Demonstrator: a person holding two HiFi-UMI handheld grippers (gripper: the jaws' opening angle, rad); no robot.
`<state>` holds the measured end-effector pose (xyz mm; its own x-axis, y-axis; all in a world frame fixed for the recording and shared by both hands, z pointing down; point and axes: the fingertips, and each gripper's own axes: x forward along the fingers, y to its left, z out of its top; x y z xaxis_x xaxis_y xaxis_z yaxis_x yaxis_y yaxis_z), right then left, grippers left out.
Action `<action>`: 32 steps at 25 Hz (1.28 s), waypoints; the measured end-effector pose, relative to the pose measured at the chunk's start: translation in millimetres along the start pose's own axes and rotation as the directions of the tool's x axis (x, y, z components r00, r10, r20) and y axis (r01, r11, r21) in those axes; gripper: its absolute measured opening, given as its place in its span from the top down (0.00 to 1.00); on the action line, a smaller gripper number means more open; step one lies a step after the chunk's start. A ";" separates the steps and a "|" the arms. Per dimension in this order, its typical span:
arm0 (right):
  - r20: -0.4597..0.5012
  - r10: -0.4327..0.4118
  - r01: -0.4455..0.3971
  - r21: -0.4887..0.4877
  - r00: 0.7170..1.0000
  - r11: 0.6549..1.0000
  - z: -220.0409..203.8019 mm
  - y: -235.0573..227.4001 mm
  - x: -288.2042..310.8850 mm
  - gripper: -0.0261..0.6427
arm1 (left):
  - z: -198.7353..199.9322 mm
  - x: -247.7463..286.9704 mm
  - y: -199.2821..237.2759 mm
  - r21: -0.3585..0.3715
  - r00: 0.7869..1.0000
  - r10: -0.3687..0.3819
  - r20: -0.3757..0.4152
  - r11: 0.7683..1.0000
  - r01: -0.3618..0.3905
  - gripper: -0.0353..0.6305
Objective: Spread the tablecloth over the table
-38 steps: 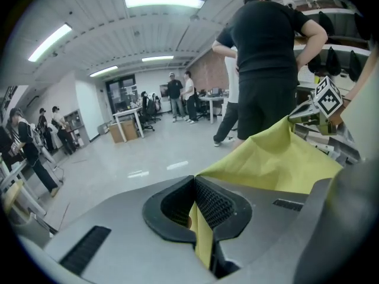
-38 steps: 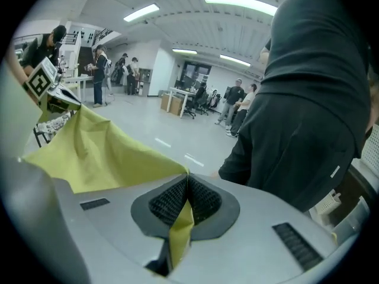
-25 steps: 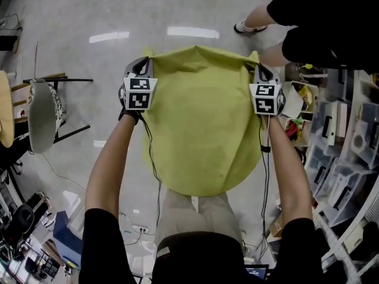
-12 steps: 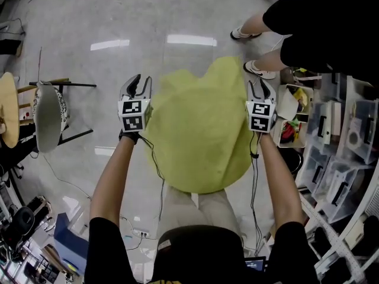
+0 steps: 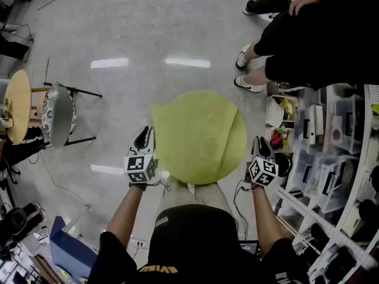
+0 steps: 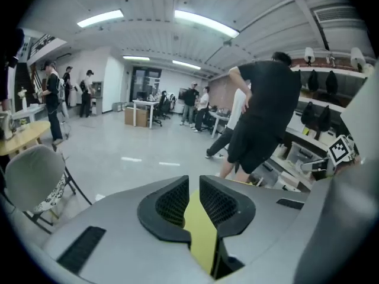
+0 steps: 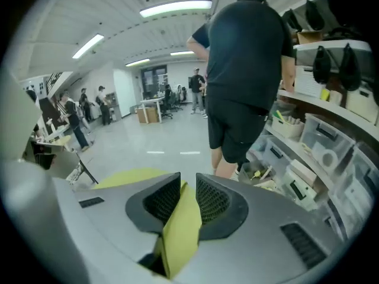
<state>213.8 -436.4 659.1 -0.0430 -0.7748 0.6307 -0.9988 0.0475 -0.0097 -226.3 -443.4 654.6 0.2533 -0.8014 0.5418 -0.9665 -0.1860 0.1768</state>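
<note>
The yellow-green tablecloth (image 5: 198, 135) lies out in front of me as a rounded sheet; what is under it is hidden. My left gripper (image 5: 142, 139) is at its near left edge and my right gripper (image 5: 260, 144) at its near right edge. In the left gripper view a strip of the tablecloth (image 6: 201, 229) fills the narrow gap between the jaws of the left gripper (image 6: 194, 185). In the right gripper view a fold of the tablecloth (image 7: 180, 229) runs between the jaws of the right gripper (image 7: 188, 182) and trails back over its body. Both pairs of jaws are closing on the cloth.
A person in black (image 5: 314, 46) stands close at the far right. Shelves with bins (image 5: 331, 158) line the right side, with a box of oddments (image 5: 278, 111) beside the cloth. A chair (image 5: 58, 116) and a round wooden table (image 5: 18, 105) stand at the left.
Both grippers have drawn back toward me, from the cloth's far corners to its near edge. Half a second ago their jaws stood apart. The cloth has dropped into a smaller, flatter round shape.
</note>
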 end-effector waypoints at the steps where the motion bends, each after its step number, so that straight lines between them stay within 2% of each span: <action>1: 0.005 -0.015 0.015 0.042 1.000 0.999 -5.6 3.0 -21.3 0.85 | -1.9 -16.8 -1.2 0.005 1.000 0.007 0.003 1.000 -0.007 0.87; 2: 0.014 -0.025 0.024 0.087 1.000 0.996 -10.3 7.7 -39.5 0.88 | -2.3 -32.5 -3.0 0.019 1.000 0.011 0.011 1.000 -0.012 0.92; 5: 0.058 -0.028 0.019 0.164 0.998 0.986 -9.6 22.1 -75.5 0.96 | 8.4 -68.9 -23.1 0.062 0.996 -0.023 0.087 0.998 0.018 0.92; 9: 0.119 0.046 -0.057 0.087 0.992 0.995 -0.4 48.9 -119.2 0.96 | 18.1 -124.6 -57.6 0.108 0.985 -0.071 0.155 0.993 0.055 0.92; 13: 0.159 0.118 -0.120 0.000 0.980 0.993 -8.7 48.3 -173.2 0.96 | -3.3 -178.6 -104.0 0.142 0.981 -0.086 0.174 0.988 0.062 0.92; 15: 0.165 0.151 -0.149 -0.023 0.975 0.988 -28.3 43.2 -198.6 0.96 | -27.3 -205.5 -124.5 0.132 0.984 -0.066 0.168 0.990 0.044 0.92; 17: 0.162 0.169 -0.167 -0.027 0.972 0.986 -55.8 27.0 -219.4 0.96 | -55.4 -233.6 -147.3 0.088 0.986 -0.037 0.165 0.996 0.022 0.92; 19: 0.145 0.171 -0.176 0.020 0.974 0.984 -86.7 3.3 -226.1 0.96 | -81.0 -260.9 -167.6 0.049 0.986 -0.003 0.166 0.999 -0.005 0.92; 22: 0.108 0.158 -0.173 0.140 0.981 0.975 -128.4 -32.8 -225.3 0.96 | -116.6 -298.5 -186.9 0.005 0.985 0.067 0.158 0.998 -0.069 0.92; 24: 0.092 0.155 -0.169 0.173 0.984 0.970 -147.0 -51.0 -230.6 0.96 | -136.5 -317.8 -195.8 -0.028 0.984 0.107 0.142 0.994 -0.104 0.92; 28: 0.078 0.149 -0.159 0.147 0.986 0.976 -163.3 -71.8 -227.5 0.96 | -152.1 -332.1 -205.3 -0.031 0.982 0.136 0.130 0.991 -0.133 0.92; 32: 0.069 0.140 -0.148 0.124 0.988 0.981 -172.6 -78.6 -200.4 0.96 | -154.7 -315.1 -213.7 -0.008 0.985 0.124 0.123 0.992 -0.124 0.92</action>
<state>304.8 -176.1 667.4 -0.1837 -0.8019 0.5685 -0.9765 0.0827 -0.1989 -93.2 -63.2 573.2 0.1247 -0.8823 0.4539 -0.9901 -0.0810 0.1146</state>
